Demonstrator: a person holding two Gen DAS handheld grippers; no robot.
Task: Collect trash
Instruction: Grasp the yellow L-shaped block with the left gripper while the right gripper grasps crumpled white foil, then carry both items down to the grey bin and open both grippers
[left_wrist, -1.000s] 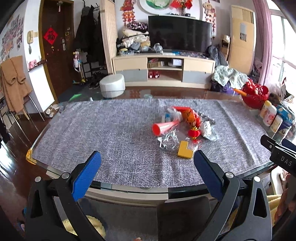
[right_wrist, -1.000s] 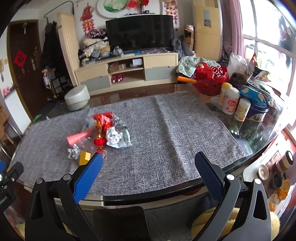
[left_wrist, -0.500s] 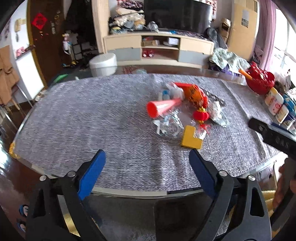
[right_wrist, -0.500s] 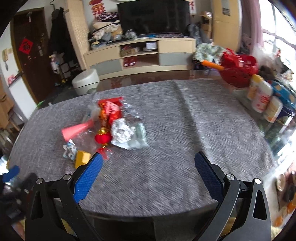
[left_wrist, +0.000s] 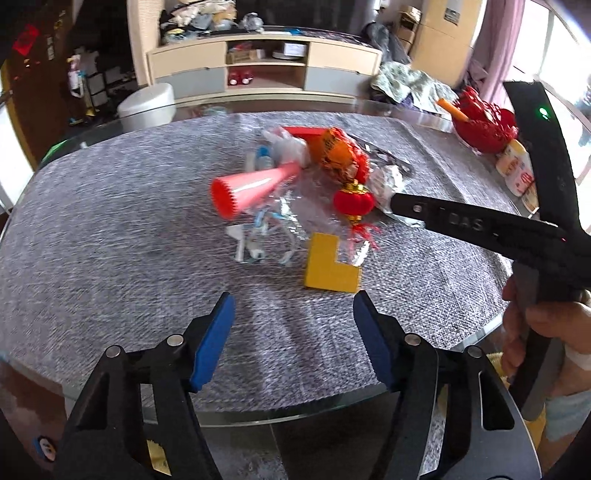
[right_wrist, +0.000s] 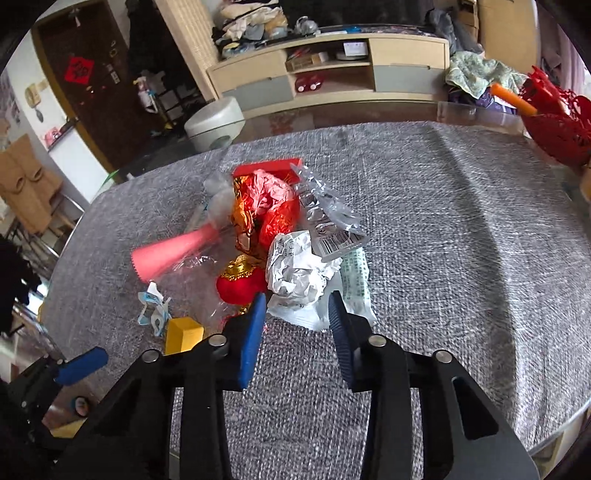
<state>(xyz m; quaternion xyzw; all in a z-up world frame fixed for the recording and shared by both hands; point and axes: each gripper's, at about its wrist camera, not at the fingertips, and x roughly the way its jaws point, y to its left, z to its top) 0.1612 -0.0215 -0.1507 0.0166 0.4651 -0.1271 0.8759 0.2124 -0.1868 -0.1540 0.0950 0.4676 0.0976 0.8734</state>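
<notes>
Two hand-held grippers close in on a heap of trash on the grey tablecloth (left_wrist: 110, 229).

The right gripper (right_wrist: 297, 314) has just been narrowing its jaws; its blue pads flank the near edge of a white wrapper (right_wrist: 303, 314) under a crumpled paper ball (right_wrist: 299, 273), not yet pressing it. The left gripper (left_wrist: 291, 328), jaws also just closing but still parted with nothing between them, hangs just near of the yellow L-shaped block (left_wrist: 328, 266). Farther off lie a red lantern ornament (left_wrist: 353, 201), a pink cone (left_wrist: 251, 188), orange foil wrapping (left_wrist: 340, 155) and clear plastic film (right_wrist: 325, 210). A red basket (left_wrist: 484, 127) stands at the far right.
</notes>
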